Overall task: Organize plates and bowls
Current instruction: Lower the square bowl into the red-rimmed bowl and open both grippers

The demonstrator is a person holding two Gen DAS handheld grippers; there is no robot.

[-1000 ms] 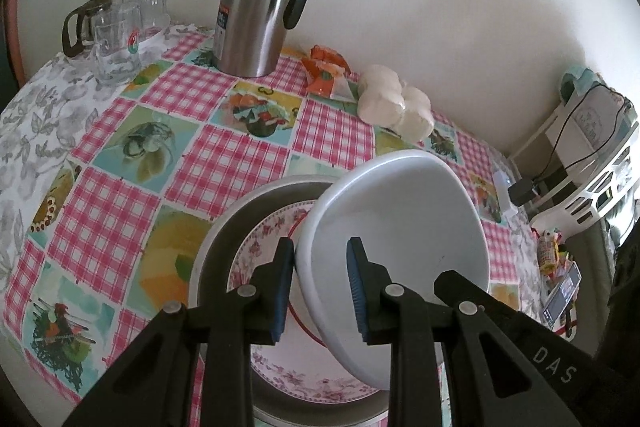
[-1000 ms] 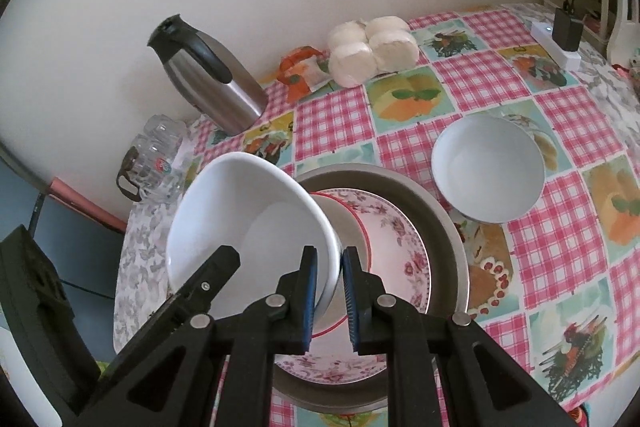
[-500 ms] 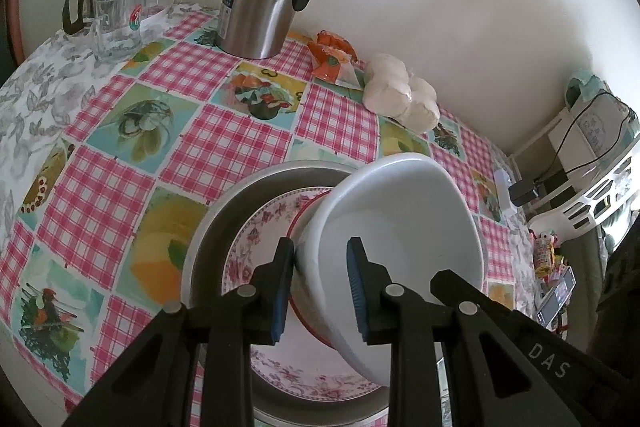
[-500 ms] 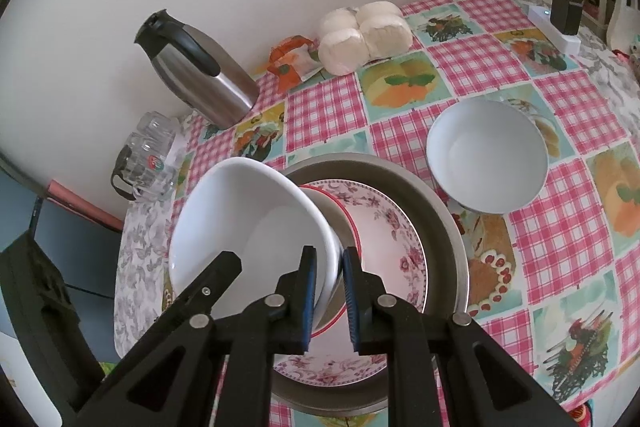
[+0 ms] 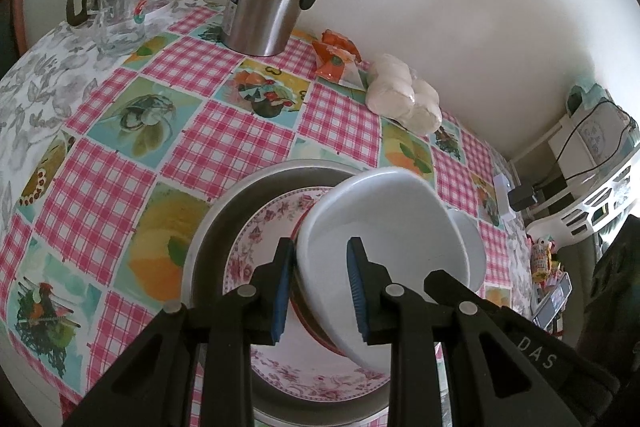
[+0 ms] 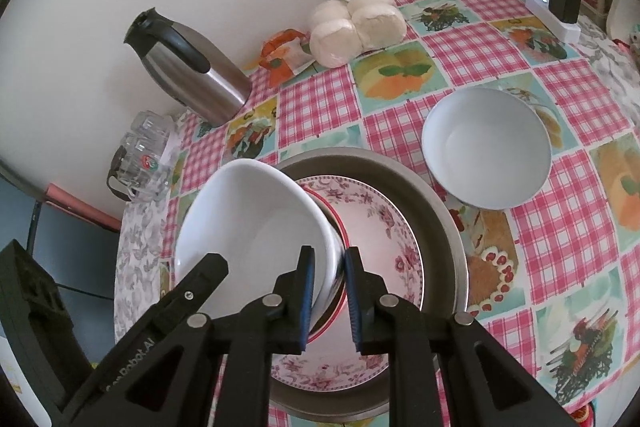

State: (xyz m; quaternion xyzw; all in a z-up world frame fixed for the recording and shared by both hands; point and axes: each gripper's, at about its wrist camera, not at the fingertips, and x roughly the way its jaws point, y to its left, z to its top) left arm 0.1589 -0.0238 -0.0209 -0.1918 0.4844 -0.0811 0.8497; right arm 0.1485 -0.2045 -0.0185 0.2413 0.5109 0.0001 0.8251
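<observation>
Right now both grippers meet on one large white bowl (image 5: 384, 247), held tilted over the floral plate (image 6: 384, 247). The left gripper (image 5: 318, 291) pinches the bowl's rim, one blue pad inside and one outside. The right gripper (image 6: 328, 301) straddles the opposite rim, and its jaws are opening — the bowl wall sits between them, and a slim gap seems to show at the outer pad.

Under the bowl, the floral plate lies nested in a wide grey metal dish (image 6: 440, 227), with a smaller red-rimmed piece stacked on it, mostly hidden. Beyond the grey dish, toward the power strip (image 6: 554, 15), a second white bowl (image 6: 486, 147) stands alone on the checked tablecloth (image 5: 224, 135).

Judging from this, the stack is partly built: plates are gathered, the large bowl is about to settle on top — the lone bowl is left to collect.
</observation>
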